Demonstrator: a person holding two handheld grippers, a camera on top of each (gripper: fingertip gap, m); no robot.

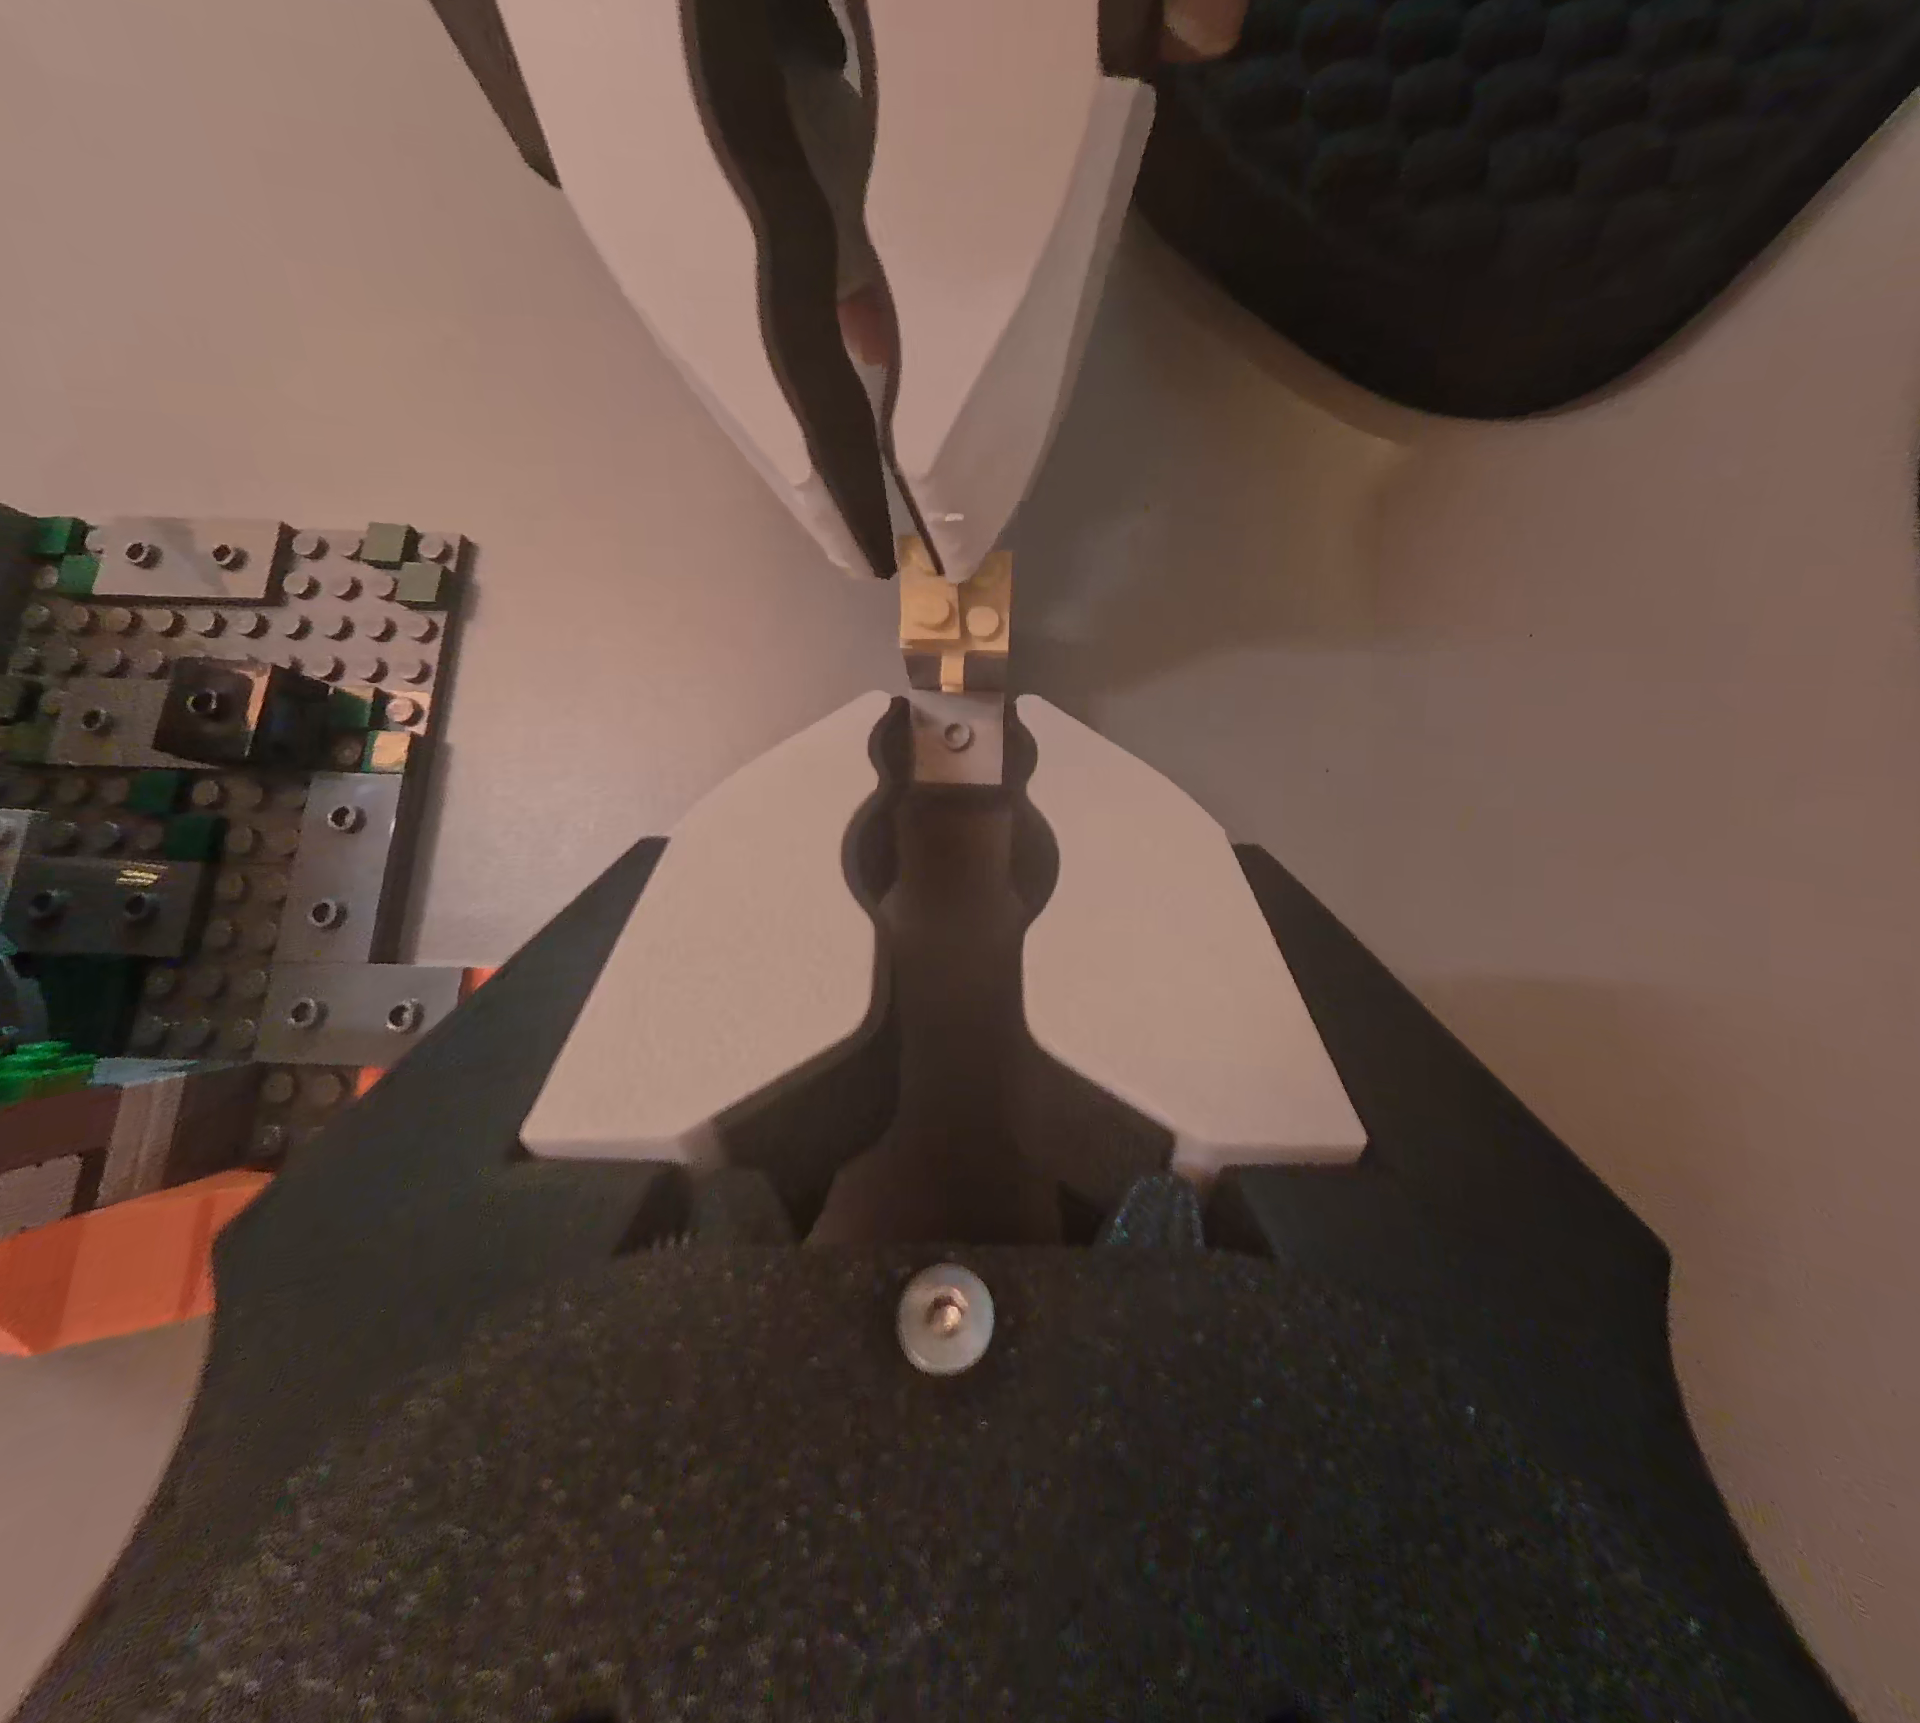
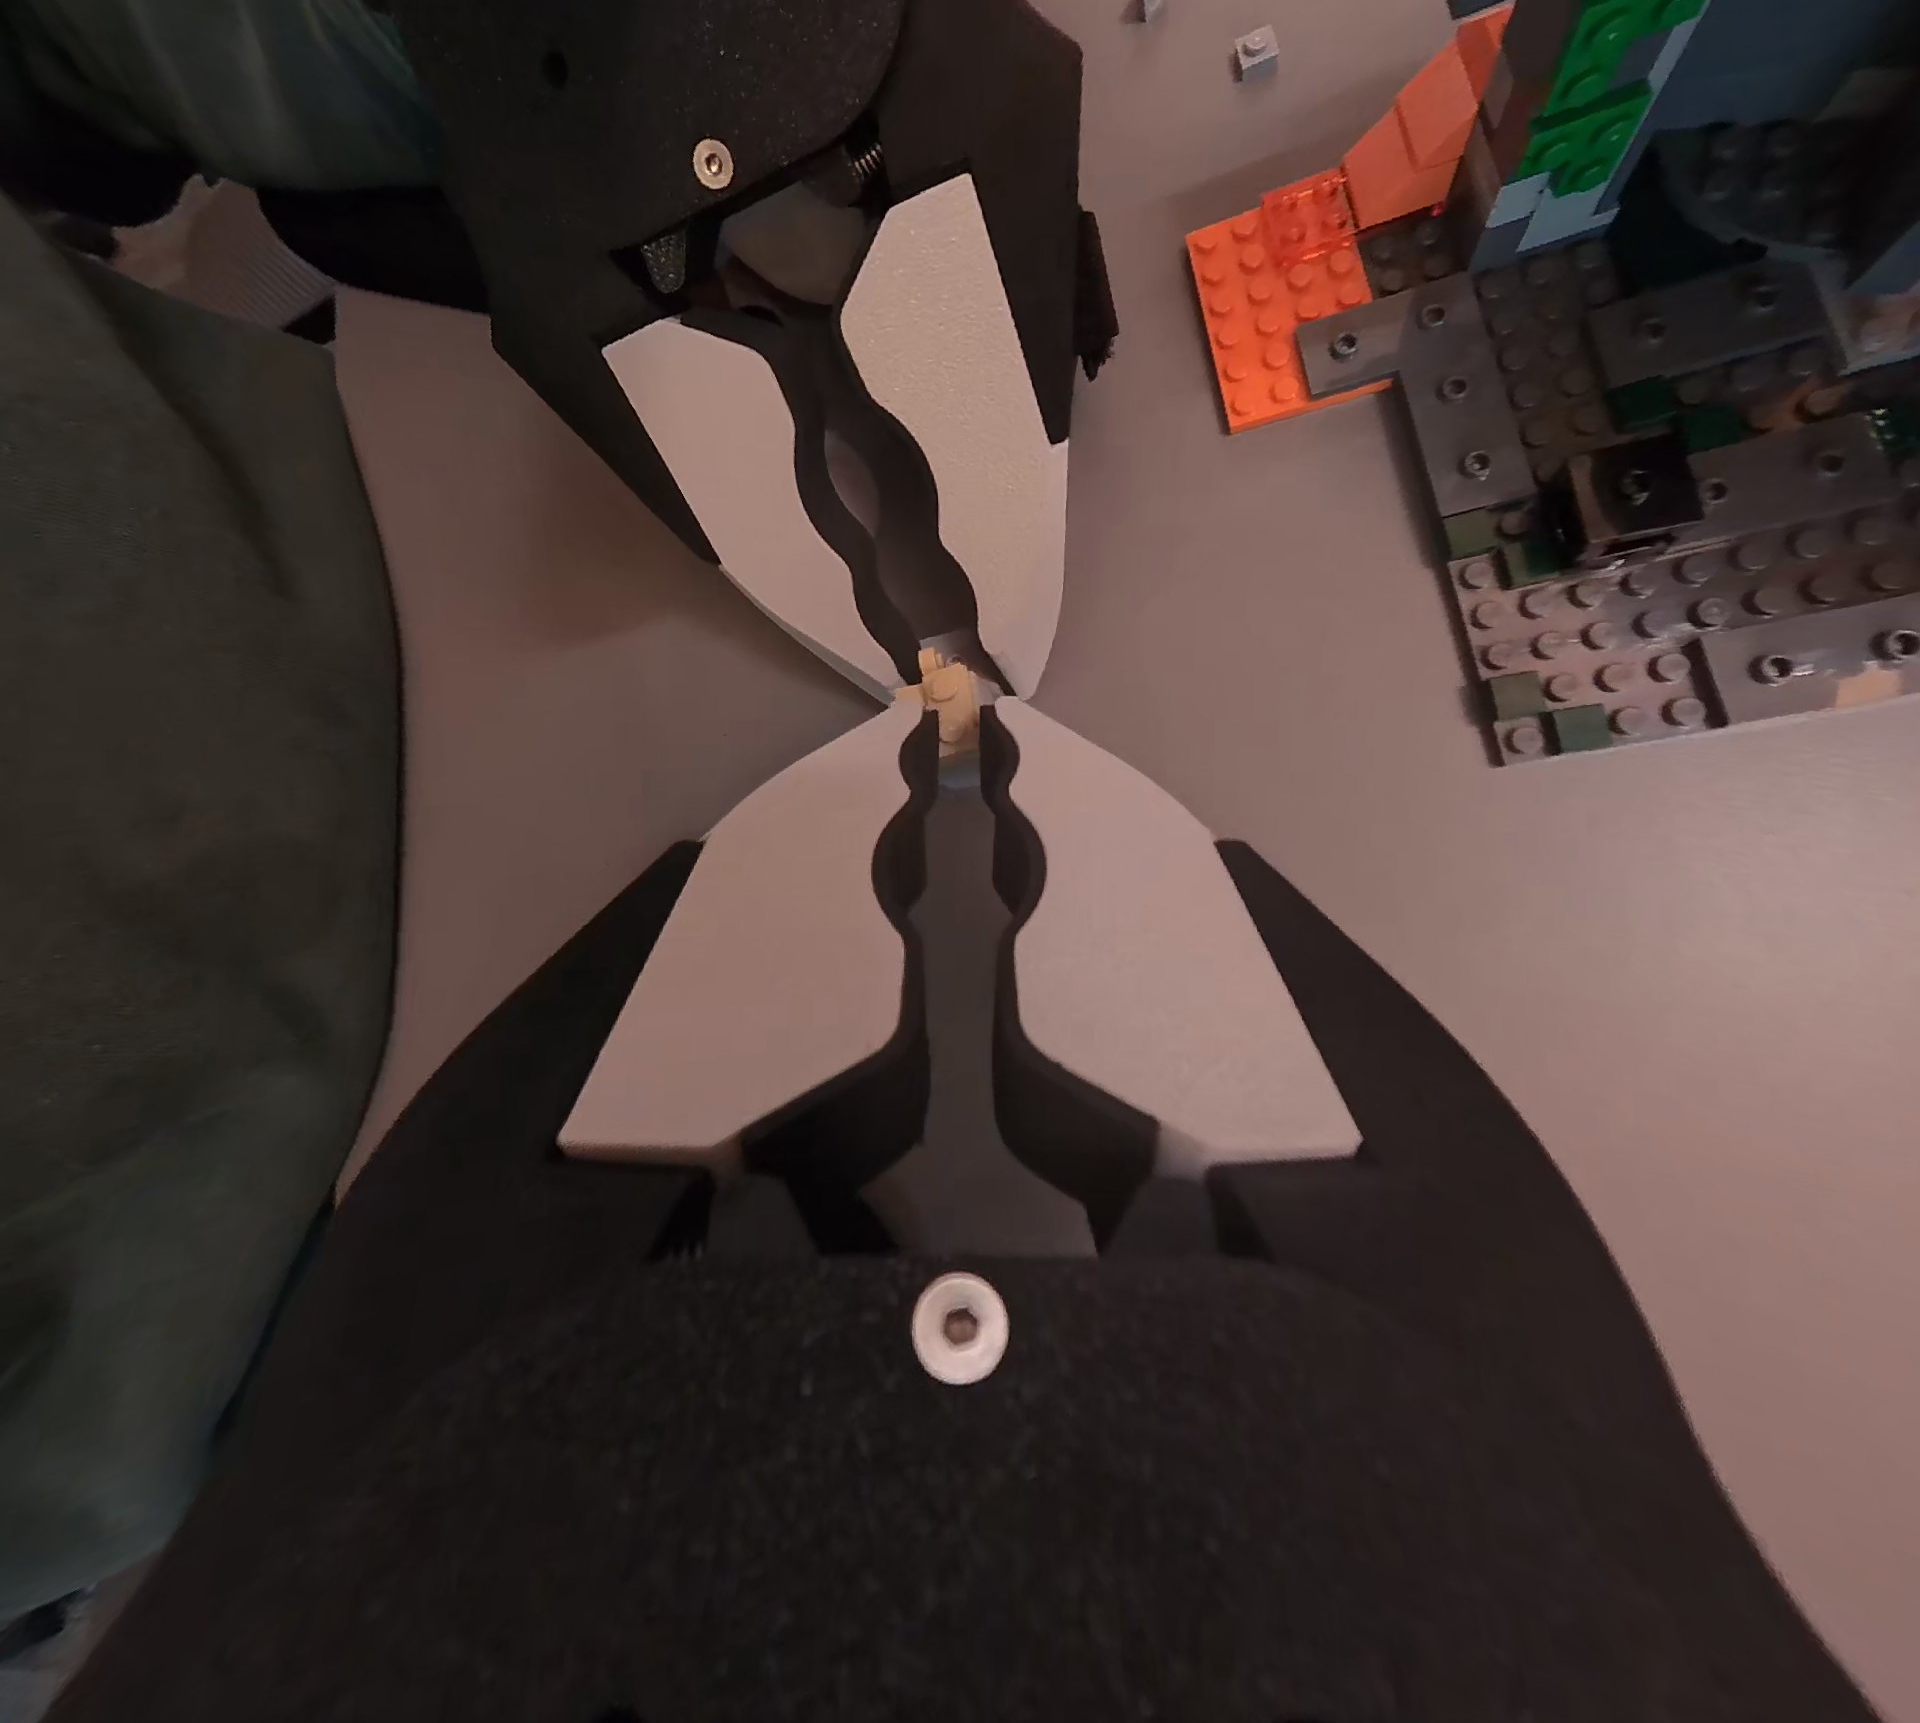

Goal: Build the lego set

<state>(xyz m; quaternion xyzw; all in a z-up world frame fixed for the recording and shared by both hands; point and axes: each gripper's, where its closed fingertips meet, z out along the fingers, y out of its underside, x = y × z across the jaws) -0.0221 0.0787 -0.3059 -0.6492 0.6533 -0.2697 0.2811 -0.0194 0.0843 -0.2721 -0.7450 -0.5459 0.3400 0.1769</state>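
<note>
In the left wrist view my left gripper point(image 1: 954, 709) is shut on a small grey brick piece point(image 1: 954, 746) with one stud, both pads pressing its sides. A tan studded brick piece point(image 1: 954, 613) sits right against the grey piece. My right gripper point(image 1: 916, 559) comes in from the top and pinches the tan piece's far end. In the right wrist view my right gripper point(image 2: 951, 717) is shut on the tan piece point(image 2: 943, 697). The left gripper point(image 2: 961, 663) faces it from above with the grey piece point(image 2: 951, 640). Both are held above the pale table point(image 2: 1247, 946).
A grey, green and blue brick build point(image 2: 1662, 478) on an orange plate point(image 2: 1278, 302) stands at the right; it also shows in the left wrist view point(image 1: 208, 790). Loose small pieces point(image 2: 1255, 52) lie farther back. A black textured mat point(image 1: 1558, 63) and a person's green clothing point(image 2: 156, 738) border the table. The tips of both grippers are at nearly the same place.
</note>
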